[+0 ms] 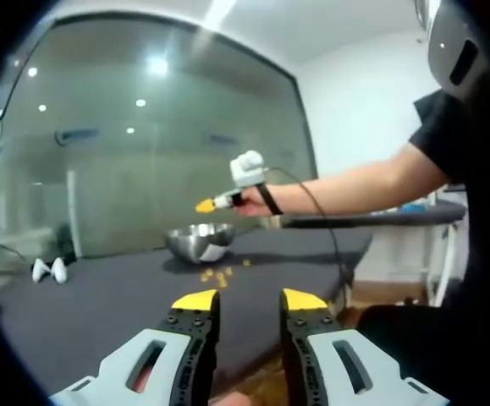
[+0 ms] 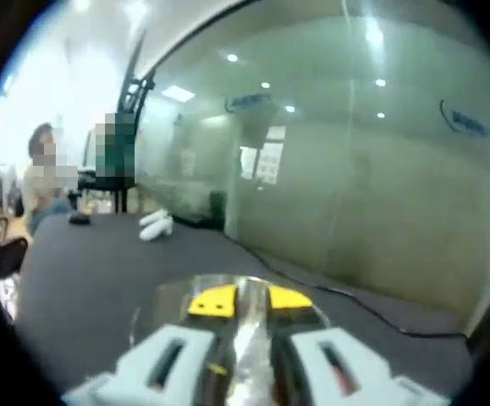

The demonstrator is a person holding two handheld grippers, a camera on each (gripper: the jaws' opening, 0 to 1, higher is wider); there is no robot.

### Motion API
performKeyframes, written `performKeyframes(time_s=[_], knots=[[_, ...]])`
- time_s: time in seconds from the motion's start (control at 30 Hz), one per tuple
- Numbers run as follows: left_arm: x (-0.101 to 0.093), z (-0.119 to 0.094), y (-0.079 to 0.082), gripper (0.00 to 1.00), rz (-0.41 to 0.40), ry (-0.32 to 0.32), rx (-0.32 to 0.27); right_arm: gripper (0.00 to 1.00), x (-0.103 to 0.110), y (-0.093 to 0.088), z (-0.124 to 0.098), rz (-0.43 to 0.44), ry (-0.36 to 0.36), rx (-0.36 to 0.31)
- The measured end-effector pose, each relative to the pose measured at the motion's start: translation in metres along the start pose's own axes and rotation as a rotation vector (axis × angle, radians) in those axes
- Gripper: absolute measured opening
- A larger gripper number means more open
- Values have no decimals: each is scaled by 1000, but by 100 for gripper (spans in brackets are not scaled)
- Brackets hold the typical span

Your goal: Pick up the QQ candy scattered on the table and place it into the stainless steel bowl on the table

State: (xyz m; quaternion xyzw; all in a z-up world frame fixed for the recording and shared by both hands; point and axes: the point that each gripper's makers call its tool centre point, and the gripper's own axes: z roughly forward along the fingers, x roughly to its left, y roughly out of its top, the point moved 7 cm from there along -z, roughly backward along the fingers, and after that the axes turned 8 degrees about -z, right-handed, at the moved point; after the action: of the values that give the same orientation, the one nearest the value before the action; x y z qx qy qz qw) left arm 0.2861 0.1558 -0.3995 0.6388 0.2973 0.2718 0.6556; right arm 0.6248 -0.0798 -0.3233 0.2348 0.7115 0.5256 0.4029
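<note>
Left gripper (image 1: 250, 302): we see its yellow-tipped jaws standing clearly apart with nothing between them, low over the near edge of the dark table (image 1: 101, 304). Right gripper (image 2: 250, 300) in its own view: jaws nearly together, a narrow gap left, and we can't tell if anything sits between the tips. In the left gripper view the right gripper (image 1: 206, 205) comes in from the right in a person's hand (image 1: 249, 201), well ahead of and above the left jaws, its yellow tip hanging over the stainless steel bowl (image 1: 199, 242). Bowl sits on the table, straight ahead of the left gripper and well apart from it. In the right gripper view the bowl (image 2: 177, 298) lies directly under and just past the tips, rim curving round them; a small yellow bit, maybe candy, shows low between the jaw bodies, blurred. QQ candy (image 1: 217, 274): a few yellow pieces on the table just this side of the bowl, between it and the left gripper, nearer the bowl. Two small white objects (image 1: 49, 271) lie on the table far left of the left jaws.
</note>
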Motion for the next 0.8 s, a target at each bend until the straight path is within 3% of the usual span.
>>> performKeyframes(time_s=[0.4, 0.6, 0.63, 0.7, 0.8], knots=[[-7, 2, 1, 30, 15, -19, 5, 13, 1, -4, -25, 17, 7, -8], [-8, 1, 3, 30, 16, -23, -1, 13, 24, -15, -79, 55, 58, -64], [-8, 1, 3, 30, 16, -25, 0, 13, 29, -15, -93, 141, 73, -97], [-8, 0, 3, 30, 20, -26, -3, 14, 34, -17, -116, 221, 90, -180], [-8, 1, 1, 30, 14, -26, -2, 14, 43, -36, -149, 214, 92, -151]])
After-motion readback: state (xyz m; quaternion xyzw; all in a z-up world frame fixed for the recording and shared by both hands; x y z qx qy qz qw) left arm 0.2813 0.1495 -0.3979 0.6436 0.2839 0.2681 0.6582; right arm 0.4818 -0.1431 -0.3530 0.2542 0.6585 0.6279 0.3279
